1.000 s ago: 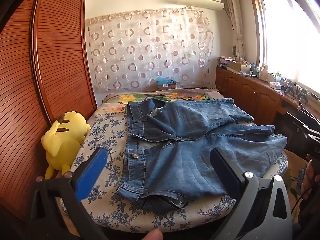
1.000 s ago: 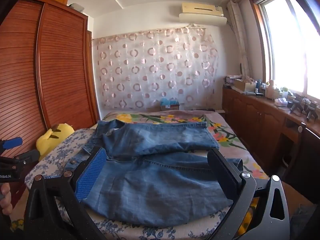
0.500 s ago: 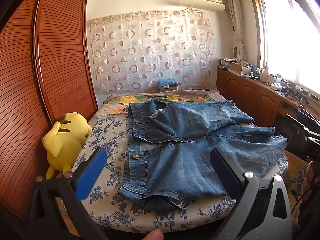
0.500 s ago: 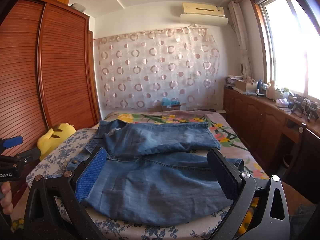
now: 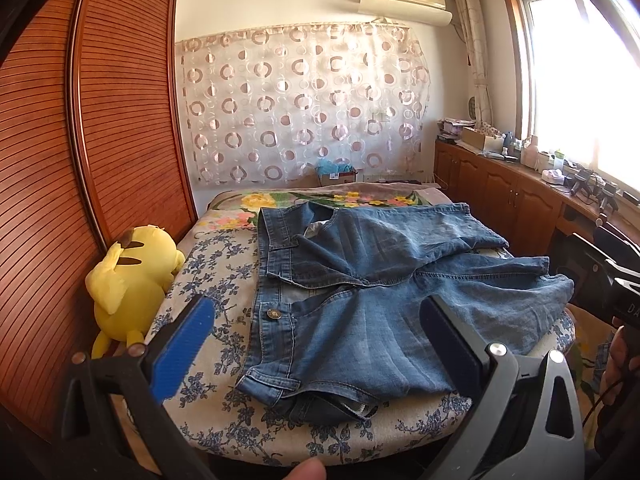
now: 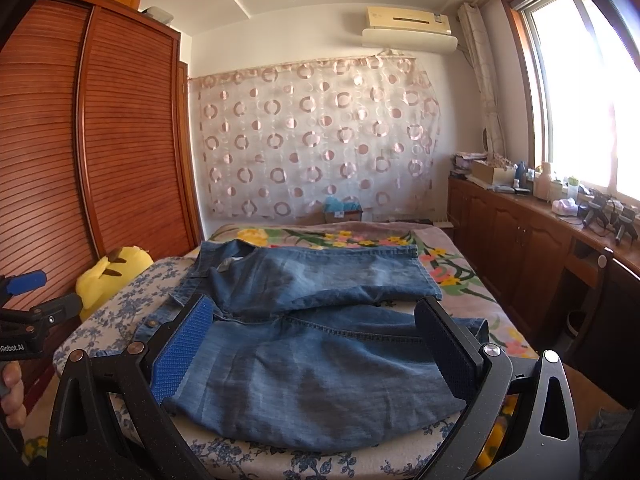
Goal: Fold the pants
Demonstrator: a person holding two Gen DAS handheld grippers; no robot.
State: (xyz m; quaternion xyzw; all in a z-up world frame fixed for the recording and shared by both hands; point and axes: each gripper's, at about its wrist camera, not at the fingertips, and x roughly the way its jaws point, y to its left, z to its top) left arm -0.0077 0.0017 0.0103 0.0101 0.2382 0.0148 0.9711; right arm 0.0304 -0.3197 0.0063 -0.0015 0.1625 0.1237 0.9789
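Blue denim pants lie spread on the bed, waistband to the left, both legs running right. In the right wrist view the same pants fill the near half of the bed. My left gripper hovers open over the waistband corner, nothing between its fingers. My right gripper is open above the near leg's hem end, holding nothing. The left gripper also shows at the far left edge of the right wrist view, held by a hand.
A yellow plush toy sits at the bed's left edge against the slatted wooden wardrobe. A wooden counter with clutter runs along the right under the window. A patterned curtain hangs behind.
Both cameras have tilted slightly upward and back, so the pants sit a little lower in view. The pants have not moved and both grippers remain open.
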